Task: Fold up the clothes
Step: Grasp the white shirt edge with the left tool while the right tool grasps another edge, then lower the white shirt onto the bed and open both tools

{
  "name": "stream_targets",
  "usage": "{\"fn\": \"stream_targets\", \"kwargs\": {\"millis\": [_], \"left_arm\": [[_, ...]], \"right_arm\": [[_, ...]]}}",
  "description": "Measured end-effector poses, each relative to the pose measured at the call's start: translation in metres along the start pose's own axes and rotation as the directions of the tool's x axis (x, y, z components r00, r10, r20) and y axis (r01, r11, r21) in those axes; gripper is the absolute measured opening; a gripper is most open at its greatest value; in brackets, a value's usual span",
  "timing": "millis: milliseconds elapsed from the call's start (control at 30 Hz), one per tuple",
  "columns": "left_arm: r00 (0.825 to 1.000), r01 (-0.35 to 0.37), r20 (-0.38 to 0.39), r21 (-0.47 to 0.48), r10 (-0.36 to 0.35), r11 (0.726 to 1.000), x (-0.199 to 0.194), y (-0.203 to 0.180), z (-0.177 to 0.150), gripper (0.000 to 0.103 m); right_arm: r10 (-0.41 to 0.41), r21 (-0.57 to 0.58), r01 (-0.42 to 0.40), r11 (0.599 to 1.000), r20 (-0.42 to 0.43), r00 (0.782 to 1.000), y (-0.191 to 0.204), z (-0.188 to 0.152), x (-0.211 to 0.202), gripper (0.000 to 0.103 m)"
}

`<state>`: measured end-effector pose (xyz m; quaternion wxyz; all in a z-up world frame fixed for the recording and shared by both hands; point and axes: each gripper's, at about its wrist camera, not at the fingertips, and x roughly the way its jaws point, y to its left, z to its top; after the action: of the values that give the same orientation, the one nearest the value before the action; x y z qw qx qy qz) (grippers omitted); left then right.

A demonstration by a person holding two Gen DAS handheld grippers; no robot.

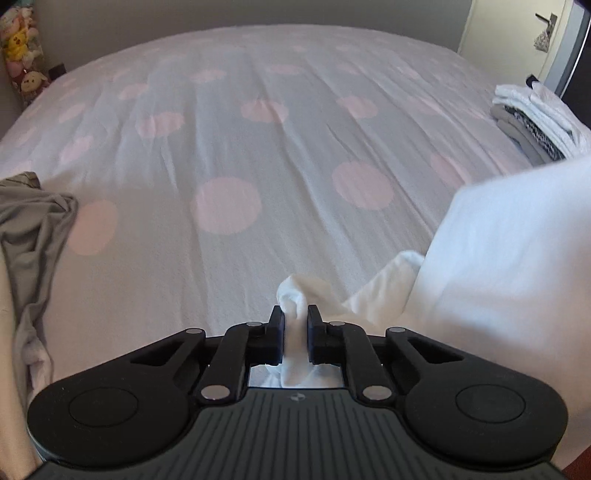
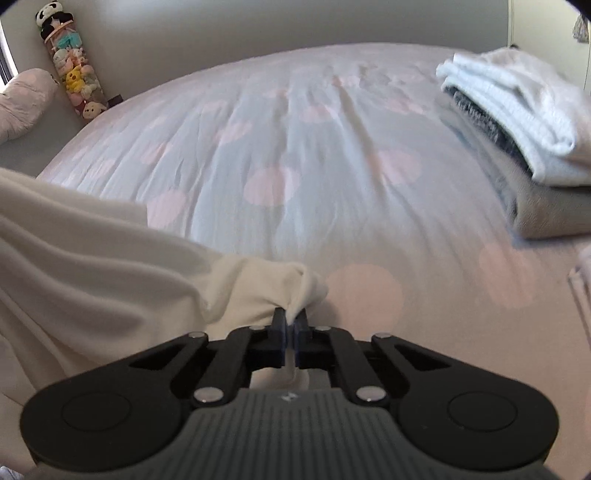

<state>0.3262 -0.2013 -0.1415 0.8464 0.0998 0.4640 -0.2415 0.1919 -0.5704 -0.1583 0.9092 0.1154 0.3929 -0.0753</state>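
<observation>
A white garment [image 1: 509,236] is held up over the bed between both grippers. My left gripper [image 1: 296,314] is shut on a bunched edge of it, and the cloth rises off to the right in the left wrist view. In the right wrist view the same white garment [image 2: 92,258] spreads to the left, and my right gripper [image 2: 290,317] is shut on a pinched corner of it. A stack of folded clothes [image 2: 517,147] lies at the right side of the bed, also visible as the folded stack [image 1: 532,118] in the left wrist view.
The bed has a white cover with pink dots [image 1: 258,155]. A crumpled grey garment [image 1: 33,229] lies at the left edge. A tube of plush toys [image 2: 70,70] stands in the far left corner by a pillow [image 2: 22,103]. A door [image 1: 517,33] is at the far right.
</observation>
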Motion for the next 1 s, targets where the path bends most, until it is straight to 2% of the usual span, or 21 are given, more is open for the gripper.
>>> {"fn": "stream_targets", "kwargs": {"millis": [100, 167, 233, 333, 433, 567, 667, 700, 733, 767, 800, 833, 900, 1000], "left_arm": [[0.996, -0.03, 0.083, -0.026, 0.032, 0.999, -0.035, 0.011, 0.014, 0.007], [0.986, -0.061, 0.155, -0.036, 0.066, 0.997, -0.062, 0.018, 0.024, 0.007], [0.969, -0.085, 0.229, -0.059, 0.096, 0.995, -0.093, 0.028, 0.037, 0.007], [0.933, -0.116, 0.332, -0.095, 0.141, 0.989, -0.14, 0.042, 0.056, 0.007], [0.885, -0.163, 0.426, -0.096, 0.188, 0.982, -0.187, 0.047, 0.074, 0.007], [0.829, -0.217, 0.499, -0.127, 0.252, 0.968, -0.232, 0.057, 0.081, 0.007], [0.785, -0.253, 0.543, -0.157, 0.298, 0.955, -0.264, 0.066, 0.085, 0.007], [0.769, -0.265, 0.557, -0.167, 0.313, 0.95, -0.275, 0.069, 0.086, 0.007], [0.763, -0.279, 0.557, -0.174, 0.328, 0.944, -0.28, 0.071, 0.084, 0.007], [0.775, -0.291, 0.532, -0.178, 0.341, 0.94, -0.276, 0.076, 0.078, 0.007], [0.795, -0.298, 0.497, -0.181, 0.349, 0.937, -0.268, 0.081, 0.071, 0.007], [0.813, -0.304, 0.461, -0.185, 0.356, 0.935, -0.261, 0.086, 0.063, 0.007], [0.841, -0.316, 0.4, -0.184, 0.364, 0.931, -0.247, 0.092, 0.046, 0.007], [0.873, -0.332, 0.313, -0.178, 0.373, 0.926, -0.228, 0.097, 0.02, 0.007]], "right_arm": [[-0.024, -0.028, 0.027, 0.999, 0.084, 0.996, 0.0, 0.025, -0.031, 0.005], [-0.038, -0.054, 0.046, 0.997, 0.138, 0.99, 0.002, 0.041, -0.051, 0.005], [-0.035, -0.074, 0.049, 0.996, 0.183, 0.983, 0.002, 0.058, -0.07, 0.005], [-0.02, -0.118, 0.052, 0.992, 0.252, 0.967, 0.012, 0.085, -0.098, 0.005], [-0.028, -0.152, 0.089, 0.984, 0.362, 0.932, 0.027, 0.108, -0.13, 0.005], [-0.048, -0.141, 0.142, 0.98, 0.523, 0.851, 0.037, 0.138, -0.184, 0.005], [-0.065, -0.122, 0.173, 0.977, 0.604, 0.794, 0.037, 0.15, -0.217, 0.005], [-0.07, -0.121, 0.184, 0.975, 0.621, 0.781, 0.036, 0.151, -0.226, 0.005], [-0.066, -0.126, 0.181, 0.975, 0.617, 0.784, 0.036, 0.149, -0.228, 0.005], [-0.059, -0.133, 0.176, 0.975, 0.61, 0.79, 0.035, 0.145, -0.229, 0.005], [-0.053, -0.14, 0.171, 0.975, 0.603, 0.796, 0.035, 0.142, -0.23, 0.005], [-0.039, -0.151, 0.156, 0.976, 0.584, 0.811, 0.035, 0.137, -0.227, 0.005], [-0.017, -0.189, 0.135, 0.973, 0.523, 0.852, 0.039, 0.119, -0.212, 0.005], [0.002, -0.216, 0.1, 0.971, 0.424, 0.906, 0.044, 0.087, -0.184, 0.005]]}}
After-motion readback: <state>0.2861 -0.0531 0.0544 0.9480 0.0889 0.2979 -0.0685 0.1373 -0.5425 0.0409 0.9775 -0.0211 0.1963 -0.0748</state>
